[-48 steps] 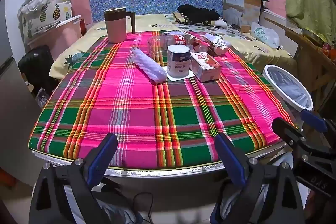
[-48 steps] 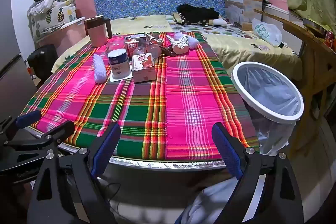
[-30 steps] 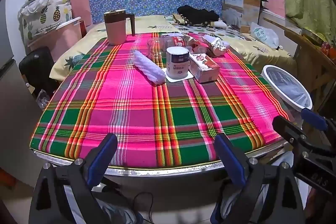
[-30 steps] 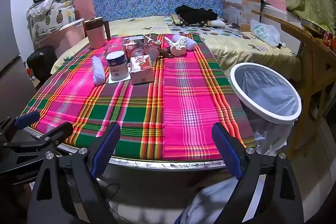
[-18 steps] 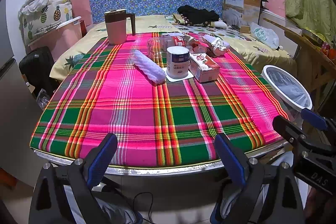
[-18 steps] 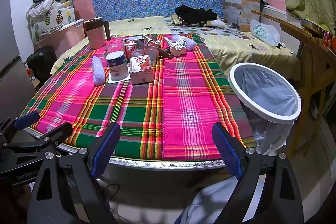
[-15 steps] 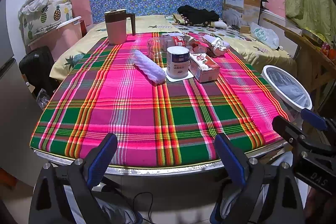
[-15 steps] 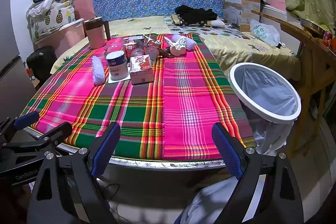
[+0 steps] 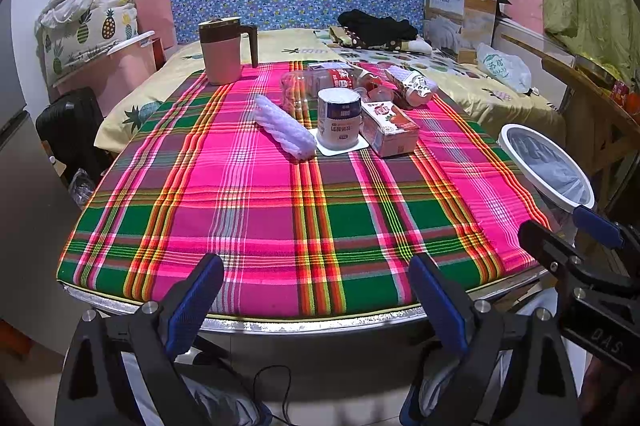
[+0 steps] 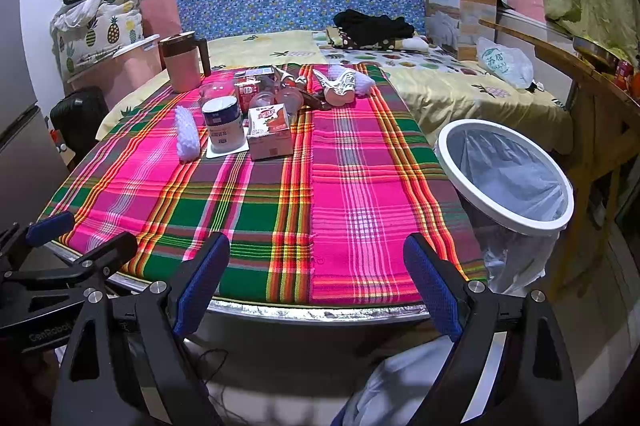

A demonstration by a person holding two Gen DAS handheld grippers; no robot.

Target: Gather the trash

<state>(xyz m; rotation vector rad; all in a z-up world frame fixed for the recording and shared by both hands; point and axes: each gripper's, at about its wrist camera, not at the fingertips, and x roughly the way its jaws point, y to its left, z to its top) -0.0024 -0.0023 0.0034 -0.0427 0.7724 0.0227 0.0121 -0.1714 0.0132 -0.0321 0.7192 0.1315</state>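
Note:
Trash lies in a cluster at the far side of the plaid-covered table [image 9: 280,218]: a white foam net roll [image 9: 285,132], a white paper cup [image 9: 339,119] on a square coaster, a red drink carton [image 9: 390,129], clear plastic cups and crumpled wrappers [image 10: 340,84]. A white-rimmed bin [image 10: 505,175] with a clear liner stands off the table's right edge. My left gripper [image 9: 316,296] is open and empty at the near edge. My right gripper [image 10: 316,276] is open and empty beside it, near the bin.
A pink jug [image 9: 221,55] with a dark lid stands at the table's far left. A bed with black clothes [image 9: 376,26] and a cardboard box [image 9: 460,12] lies behind. A wooden table [image 10: 592,94] stands right of the bin. A black suitcase [image 9: 66,130] sits at left.
Almost nothing has moved; both views only drift slightly. Both grippers stay open at the near table edge.

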